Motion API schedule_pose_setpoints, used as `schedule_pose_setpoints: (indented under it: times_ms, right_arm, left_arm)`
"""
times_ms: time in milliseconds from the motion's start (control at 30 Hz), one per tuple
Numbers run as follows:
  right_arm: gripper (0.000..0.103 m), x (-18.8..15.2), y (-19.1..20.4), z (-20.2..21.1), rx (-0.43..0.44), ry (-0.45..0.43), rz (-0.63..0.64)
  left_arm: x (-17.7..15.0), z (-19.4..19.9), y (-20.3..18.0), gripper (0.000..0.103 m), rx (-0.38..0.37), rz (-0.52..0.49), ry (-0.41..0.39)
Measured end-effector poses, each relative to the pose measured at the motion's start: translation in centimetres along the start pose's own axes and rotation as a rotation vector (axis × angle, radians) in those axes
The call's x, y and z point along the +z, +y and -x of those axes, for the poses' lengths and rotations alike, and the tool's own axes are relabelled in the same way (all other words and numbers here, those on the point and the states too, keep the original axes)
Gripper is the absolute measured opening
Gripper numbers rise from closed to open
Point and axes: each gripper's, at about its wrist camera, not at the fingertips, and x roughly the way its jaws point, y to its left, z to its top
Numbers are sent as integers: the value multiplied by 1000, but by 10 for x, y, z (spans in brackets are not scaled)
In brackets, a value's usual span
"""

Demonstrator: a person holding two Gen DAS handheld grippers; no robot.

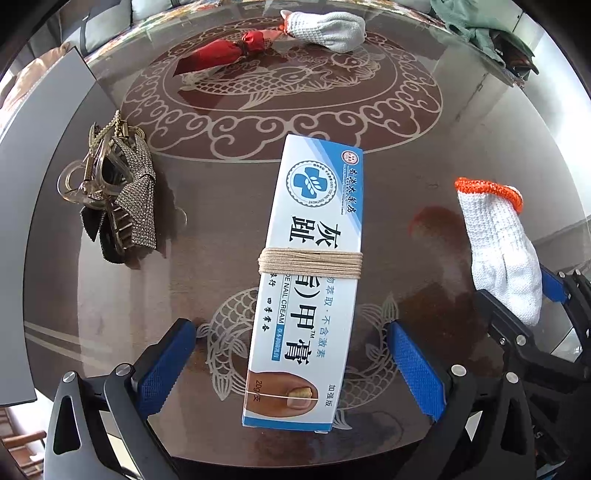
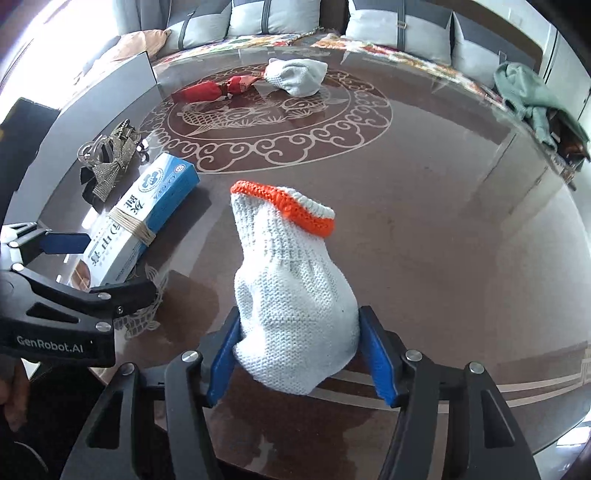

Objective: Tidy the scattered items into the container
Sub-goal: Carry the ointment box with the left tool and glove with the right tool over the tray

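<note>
White orange-cuffed glove [image 2: 291, 295] upright, cream box [image 1: 306, 280] flat beside it.

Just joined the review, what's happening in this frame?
A person is tidying a glass table with two grippers. The right hand-held gripper has a white knit glove with an orange cuff upright between its pads. The left hand-held gripper is open, straddling a blue-and-white cream box without touching. A hair clip and second glove lie loose.

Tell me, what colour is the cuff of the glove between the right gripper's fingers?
Orange cuff on a white knitted glove; clearest in the right wrist view.
</note>
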Motion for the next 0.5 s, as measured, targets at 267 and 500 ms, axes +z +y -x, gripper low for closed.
schedule_pose_setpoints:
  times_ms: [267,500]
  right_arm:
    - [35,0,-10,6,2,2,-48]
    - [28,-9,-22,16,34,-16,-144]
  left_arm:
    - [-4,4,-4,63,-15,-62,-19]
    - [-9,0,33,41,-128,-4,-40]
